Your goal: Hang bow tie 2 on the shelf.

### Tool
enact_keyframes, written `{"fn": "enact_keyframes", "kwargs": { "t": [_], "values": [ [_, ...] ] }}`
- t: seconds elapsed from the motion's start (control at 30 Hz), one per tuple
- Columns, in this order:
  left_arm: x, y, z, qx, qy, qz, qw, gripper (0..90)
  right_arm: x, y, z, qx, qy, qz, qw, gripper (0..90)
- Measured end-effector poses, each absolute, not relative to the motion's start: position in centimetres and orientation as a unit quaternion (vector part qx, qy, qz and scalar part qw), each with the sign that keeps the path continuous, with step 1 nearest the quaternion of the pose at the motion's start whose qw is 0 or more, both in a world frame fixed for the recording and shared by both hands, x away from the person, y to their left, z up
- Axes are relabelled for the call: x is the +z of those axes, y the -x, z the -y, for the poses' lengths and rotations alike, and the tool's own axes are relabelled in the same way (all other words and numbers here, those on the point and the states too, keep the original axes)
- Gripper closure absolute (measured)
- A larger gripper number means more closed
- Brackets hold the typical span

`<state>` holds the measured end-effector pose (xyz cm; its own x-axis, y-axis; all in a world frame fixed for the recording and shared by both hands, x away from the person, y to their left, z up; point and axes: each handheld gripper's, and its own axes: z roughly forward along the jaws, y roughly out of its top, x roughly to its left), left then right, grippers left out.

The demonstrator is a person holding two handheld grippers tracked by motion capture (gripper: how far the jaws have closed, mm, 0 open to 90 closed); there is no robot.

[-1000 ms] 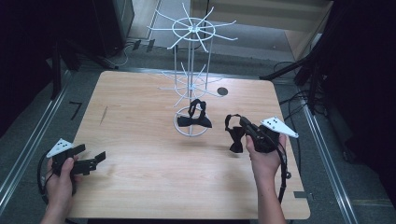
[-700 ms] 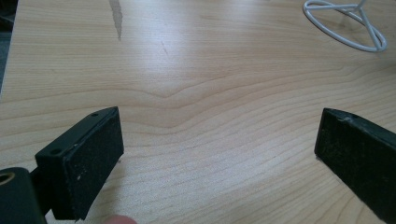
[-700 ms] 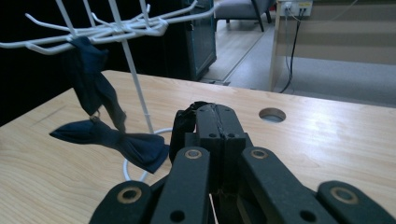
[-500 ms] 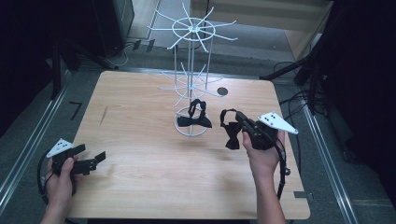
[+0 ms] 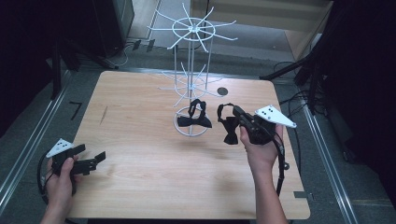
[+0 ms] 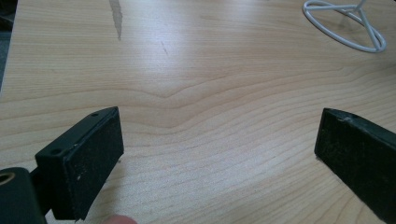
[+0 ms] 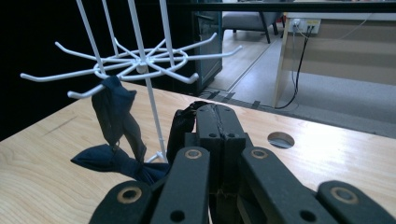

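While clamped by its strap between the closed jaws of the right gripper (image 5: 235, 115), a black fabric bow tie (image 5: 229, 130) hangs clear of the tabletop, just right of the round base of the white wire display stand (image 5: 191, 79). Right gripper view: the two black jaws press flat together with a dark fold of the strap (image 7: 183, 122) pinched at their tips; the bow itself is hidden below them. A second bow tie, dark navy fabric (image 5: 194, 119), hangs by its own strap from a hook on the stand's lower ring of arms, its bow low over the base ring; in the right gripper view it (image 7: 114, 135) dangles left of the jaws, near but apart from the held one. The stand rises from the far middle of the light wooden table (image 5: 140, 154), with an upper ring of spokes above the lower. A small round hole with a dark grommet (image 5: 222, 91) sits in the tabletop behind the right gripper. Right hand (image 5: 259, 149) wraps the gripper body from below. Left gripper (image 5: 95, 157) rests low at the table's near left corner, well apart from the stand, held by the left hand (image 5: 60, 179); its jaws stand wide apart over bare wood, nothing between them.
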<state>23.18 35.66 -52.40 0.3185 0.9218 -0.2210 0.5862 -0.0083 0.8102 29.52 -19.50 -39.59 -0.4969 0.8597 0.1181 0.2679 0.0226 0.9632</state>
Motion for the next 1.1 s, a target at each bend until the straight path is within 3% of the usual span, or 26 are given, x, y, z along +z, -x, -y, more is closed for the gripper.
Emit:
{"fn": "enact_keyframes", "kwargs": {
  "t": [1.1],
  "values": [
    [-52.4, -23.2, -35.7, 0.192, -0.683, -0.552, 0.438, 1.6, -37.3, -31.1, 18.9, 0.566, -0.413, -0.662, 0.266, 90.0]
  ]
}}
